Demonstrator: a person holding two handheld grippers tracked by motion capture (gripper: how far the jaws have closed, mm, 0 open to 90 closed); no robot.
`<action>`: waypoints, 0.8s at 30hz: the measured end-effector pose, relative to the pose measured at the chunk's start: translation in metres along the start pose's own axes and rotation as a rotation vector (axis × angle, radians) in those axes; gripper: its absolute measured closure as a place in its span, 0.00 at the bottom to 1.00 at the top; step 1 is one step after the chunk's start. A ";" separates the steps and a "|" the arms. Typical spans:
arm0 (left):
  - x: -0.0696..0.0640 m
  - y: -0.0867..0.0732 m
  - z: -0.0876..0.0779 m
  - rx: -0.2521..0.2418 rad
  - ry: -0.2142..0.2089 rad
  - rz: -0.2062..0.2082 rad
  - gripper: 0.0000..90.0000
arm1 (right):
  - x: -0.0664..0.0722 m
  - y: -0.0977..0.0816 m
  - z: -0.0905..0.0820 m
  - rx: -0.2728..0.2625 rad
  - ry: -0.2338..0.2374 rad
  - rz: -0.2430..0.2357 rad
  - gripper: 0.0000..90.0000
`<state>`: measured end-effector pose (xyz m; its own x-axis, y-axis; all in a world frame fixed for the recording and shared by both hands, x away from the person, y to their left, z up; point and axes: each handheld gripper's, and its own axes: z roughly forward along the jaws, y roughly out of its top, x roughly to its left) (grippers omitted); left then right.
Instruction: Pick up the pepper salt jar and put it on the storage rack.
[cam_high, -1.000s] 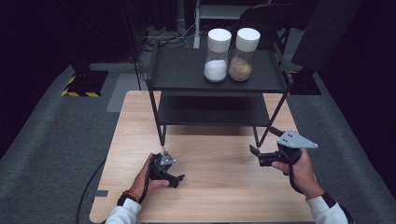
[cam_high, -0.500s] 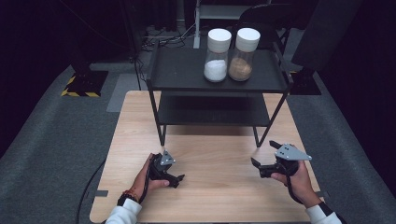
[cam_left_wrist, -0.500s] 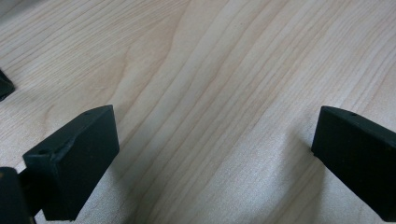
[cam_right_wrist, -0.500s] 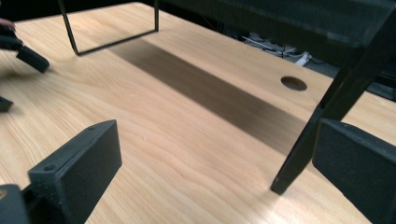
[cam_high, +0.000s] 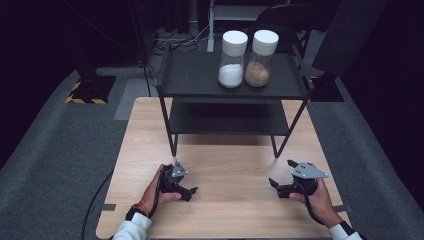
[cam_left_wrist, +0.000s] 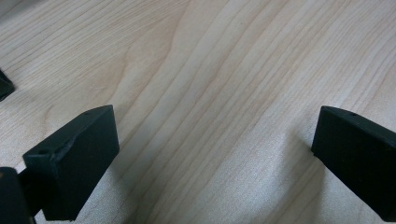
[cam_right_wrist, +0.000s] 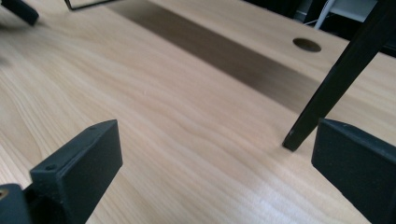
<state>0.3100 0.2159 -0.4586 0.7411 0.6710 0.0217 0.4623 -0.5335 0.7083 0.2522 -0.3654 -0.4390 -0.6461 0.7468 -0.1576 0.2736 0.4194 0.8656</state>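
My left gripper (cam_high: 187, 190) rests low on the wooden table (cam_high: 230, 215) at the front left, held by a hand, jaws pointing right. In the left gripper view its jaws stand wide apart, open (cam_left_wrist: 215, 135) over bare wood. My right gripper (cam_high: 281, 173) sits at the front right, jaws pointing left, grey plate on top. The right gripper view has it open (cam_right_wrist: 217, 154) with nothing between the jaws, close to the tabletop. Two white-lidded jars stand on the black rack's top shelf (cam_high: 195, 75): one with white powder (cam_high: 232, 60), one with brown powder (cam_high: 260, 57).
The black rack stands on the table's far half, with a lower shelf (cam_high: 225, 117) and thin legs. One leg (cam_right_wrist: 336, 79) is just ahead of the right jaws, near a round hole (cam_right_wrist: 307, 45) in the tabletop. Grey carpet (cam_high: 55, 150) surrounds the table.
The right gripper has come down from above the table towards the front edge and now sits low by the tabletop. The left gripper has stayed in place.
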 end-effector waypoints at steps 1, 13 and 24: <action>0.000 0.000 0.000 0.000 -0.001 0.000 0.01 | 0.000 -0.001 0.001 0.008 0.000 0.001 0.02; 0.000 0.000 0.000 0.000 0.000 0.000 0.01 | -0.001 -0.009 0.017 0.106 0.003 0.004 0.02; 0.000 0.000 0.000 0.000 -0.001 0.000 0.01 | -0.004 -0.009 0.023 0.162 0.012 0.004 0.02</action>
<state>0.3101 0.2159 -0.4586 0.7413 0.6708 0.0212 0.4625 -0.5335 0.7082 0.2681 -0.3606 -0.4573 -0.6527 0.7430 -0.1479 0.3868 0.4948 0.7782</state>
